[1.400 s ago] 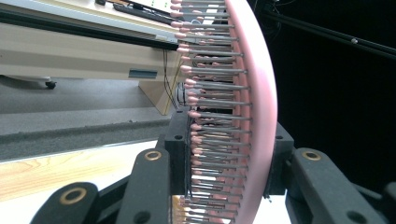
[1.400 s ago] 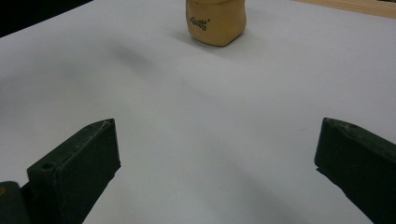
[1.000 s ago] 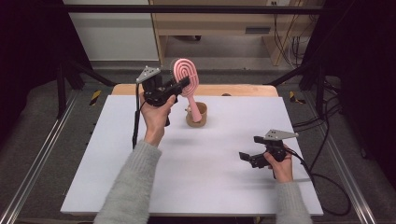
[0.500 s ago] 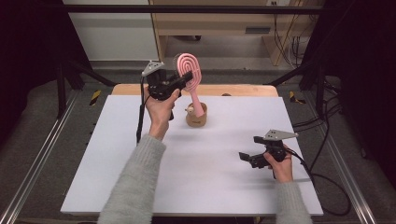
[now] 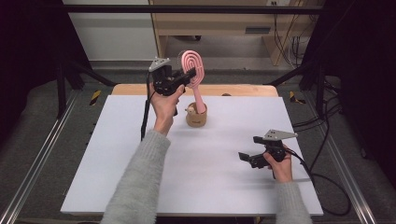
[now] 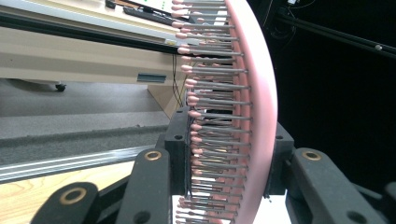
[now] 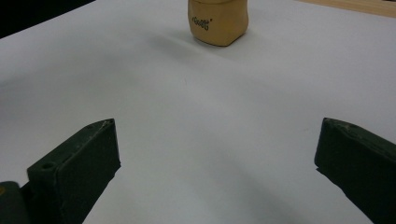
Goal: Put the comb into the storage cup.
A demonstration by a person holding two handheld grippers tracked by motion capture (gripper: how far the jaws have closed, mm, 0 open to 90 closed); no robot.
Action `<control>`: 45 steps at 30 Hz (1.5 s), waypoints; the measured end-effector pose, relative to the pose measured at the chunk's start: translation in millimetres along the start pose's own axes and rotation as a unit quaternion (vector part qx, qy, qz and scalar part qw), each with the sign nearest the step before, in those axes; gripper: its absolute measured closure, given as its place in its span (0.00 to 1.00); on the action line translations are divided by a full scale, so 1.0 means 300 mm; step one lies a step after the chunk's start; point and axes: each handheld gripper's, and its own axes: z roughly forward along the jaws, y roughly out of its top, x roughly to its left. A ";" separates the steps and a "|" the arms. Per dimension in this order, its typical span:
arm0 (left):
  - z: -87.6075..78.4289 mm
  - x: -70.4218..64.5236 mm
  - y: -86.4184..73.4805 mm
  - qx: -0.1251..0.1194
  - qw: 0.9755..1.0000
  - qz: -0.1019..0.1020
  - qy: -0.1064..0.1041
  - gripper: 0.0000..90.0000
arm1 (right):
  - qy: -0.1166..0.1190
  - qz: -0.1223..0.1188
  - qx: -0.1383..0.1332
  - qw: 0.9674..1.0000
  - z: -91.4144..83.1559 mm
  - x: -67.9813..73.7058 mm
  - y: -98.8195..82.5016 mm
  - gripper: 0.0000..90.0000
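left gripper (image 5: 183, 80), up at the desk's 12 o'clock edge, is clamped across the head of a pink hairbrush (image 5: 193, 70); its own view shows the black jaws pressing the bristle side and the smooth back of the hairbrush (image 6: 243, 116). the brush stands nearly upright, its handle running down into a small tan cup (image 5: 196, 116) just toward 6 o'clock of the gripper. the step in hand looks like seating the brush in the cup, or lifting it out; which of the two i cannot tell. either way the next move calls for keeping the handle in line with the cup's mouth so the light cup does not tip. right gripper (image 5: 250, 157) rests at about 4 o'clock on the white desk (image 5: 116, 177), jaws wide apart and holding nothing, pointed at the cup (image 7: 218, 21). the handle's tip is hidden inside the cup, and the cup's lettering is too small to read.
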 end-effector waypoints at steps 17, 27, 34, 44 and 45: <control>0.067 0.040 -0.025 0.002 1.000 -0.007 0.012 0.70 | 0.002 0.001 0.000 1.000 0.000 0.000 0.000 0.01; 0.098 0.069 -0.041 0.005 1.000 -0.012 0.019 0.70 | 0.002 -0.001 -0.001 1.000 0.000 -0.001 0.000 0.01; 0.116 0.080 -0.054 0.009 1.000 -0.008 0.025 0.69 | 0.004 0.000 -0.001 1.000 0.000 0.000 0.000 0.01; 0.134 0.091 -0.074 0.013 1.000 -0.007 0.026 0.69 | 0.005 0.003 -0.003 1.000 -0.002 0.001 0.000 0.01; 0.135 0.093 -0.076 0.015 1.000 -0.008 0.026 0.70 | 0.005 0.003 -0.003 1.000 -0.002 0.001 0.000 0.01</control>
